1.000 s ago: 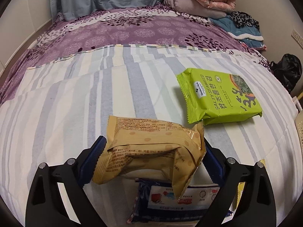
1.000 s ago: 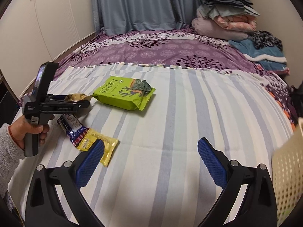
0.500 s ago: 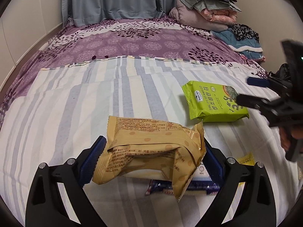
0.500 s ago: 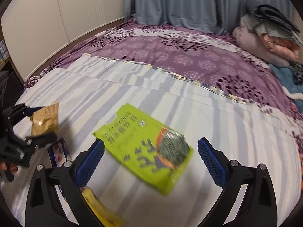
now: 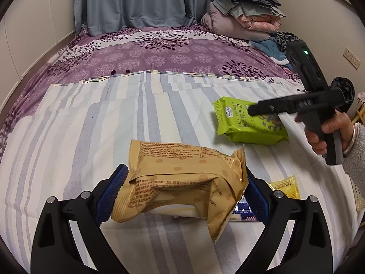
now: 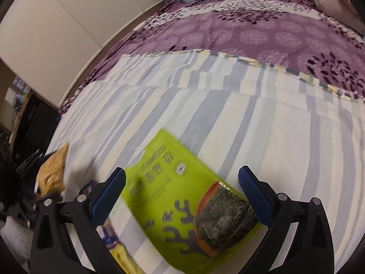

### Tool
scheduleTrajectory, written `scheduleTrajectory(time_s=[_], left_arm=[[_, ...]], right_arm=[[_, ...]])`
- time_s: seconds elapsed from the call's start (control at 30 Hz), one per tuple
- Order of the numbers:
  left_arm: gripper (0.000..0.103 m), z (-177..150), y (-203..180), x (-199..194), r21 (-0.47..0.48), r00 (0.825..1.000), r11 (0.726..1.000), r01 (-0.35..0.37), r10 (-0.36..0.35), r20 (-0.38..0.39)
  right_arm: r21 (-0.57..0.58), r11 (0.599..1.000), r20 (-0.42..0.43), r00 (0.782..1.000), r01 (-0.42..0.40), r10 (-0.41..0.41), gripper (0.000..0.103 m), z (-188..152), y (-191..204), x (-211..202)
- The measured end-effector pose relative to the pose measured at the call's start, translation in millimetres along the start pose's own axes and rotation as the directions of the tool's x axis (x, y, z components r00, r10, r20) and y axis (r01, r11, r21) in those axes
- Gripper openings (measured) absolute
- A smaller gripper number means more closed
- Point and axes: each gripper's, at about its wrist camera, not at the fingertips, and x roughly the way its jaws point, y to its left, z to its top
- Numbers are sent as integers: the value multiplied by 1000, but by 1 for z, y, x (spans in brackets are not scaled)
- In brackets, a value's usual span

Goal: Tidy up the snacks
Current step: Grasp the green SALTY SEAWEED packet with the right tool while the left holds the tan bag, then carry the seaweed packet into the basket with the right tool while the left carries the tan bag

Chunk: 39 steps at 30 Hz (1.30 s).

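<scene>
Left gripper (image 5: pixel 184 191): fingers pinching tan snack packet (image 5: pixel 180 182) above bed (image 5: pixel 91 123). Right gripper (image 6: pixel 182 194): fingers spread, over green seaweed packet (image 6: pixel 182 207) lying on bed.

Bed (image 5: pixel 159 54) under a purple floral cover; a striped sheet (image 5: pixel 95 123) in white, grey and pale yellow is spread over its near part. On the sheet: green seaweed pack (image 5: pixel 241 125) lying flat; small yellow packet (image 5: pixel 285 186) and, beside it, a blue-and-white packet (image 5: pixel 241 212), partly hidden. Folded bedding pile (image 5: pixel 244 20) sits at the far end on the purple cover.
</scene>
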Motion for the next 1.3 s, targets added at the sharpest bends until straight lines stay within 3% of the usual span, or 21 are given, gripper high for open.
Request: scheduleTrajectory(time_s=[0.13,0.4,0.63,0.9,1.3], left_arm=[[96,-1,-3,-1,-7,1000,1000,12,-12,7],[96,-2,-9,-10,5,1000,1000,16,-16,18],[96,-3,-1,-16,-20,1000,1000,6,-5,24],[96,-7,-5,-17,-24,1000,1000,13,-12,26],[96,-6,-6,-24,-21,999,1000,13,-12,41]], right_arm=[[-93,996,-59,998,-18,13,98,-22,17,-5],[-133,977,-38,984,168,-175,98,-27,32,14],[-160,955,-25,966,250,-257,98,-25,39,30],[-139,949,4,958,284,-287,84,-29,38,25],[-75,957,88,957,282,-275,82,-47,44,-16]])
